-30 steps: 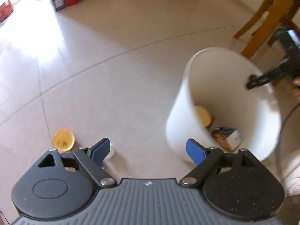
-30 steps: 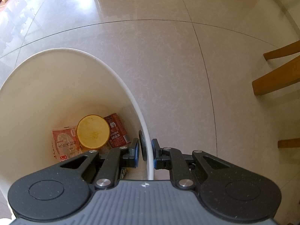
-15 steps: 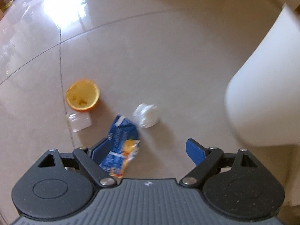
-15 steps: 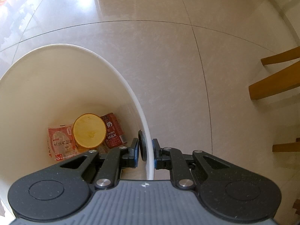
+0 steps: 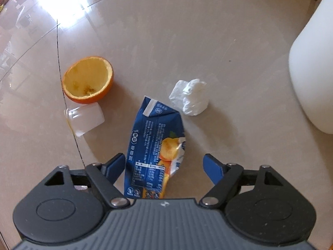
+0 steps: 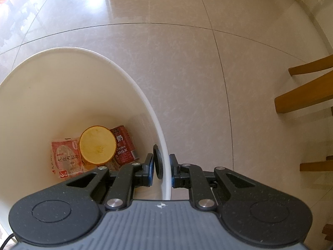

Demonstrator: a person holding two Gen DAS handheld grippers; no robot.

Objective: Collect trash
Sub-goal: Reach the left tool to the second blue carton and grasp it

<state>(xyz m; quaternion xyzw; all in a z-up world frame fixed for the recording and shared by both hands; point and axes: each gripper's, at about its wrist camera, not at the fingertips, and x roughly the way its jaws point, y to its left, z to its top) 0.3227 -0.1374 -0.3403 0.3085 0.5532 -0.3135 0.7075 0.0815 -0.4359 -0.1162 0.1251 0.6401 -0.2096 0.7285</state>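
Two spread fingers of the left gripper (image 5: 164,166) straddle a crushed blue juice carton (image 5: 155,150); the right gripper (image 6: 162,169) pinches the white bin (image 6: 158,131) rim.

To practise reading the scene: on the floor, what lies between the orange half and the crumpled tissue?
In the left wrist view, the top of the blue juice carton lies between the orange half and the tissue, slightly nearer the camera.

glossy beige tiled floor (image 6: 187,66), wooden chair legs (image 6: 303,98) at right
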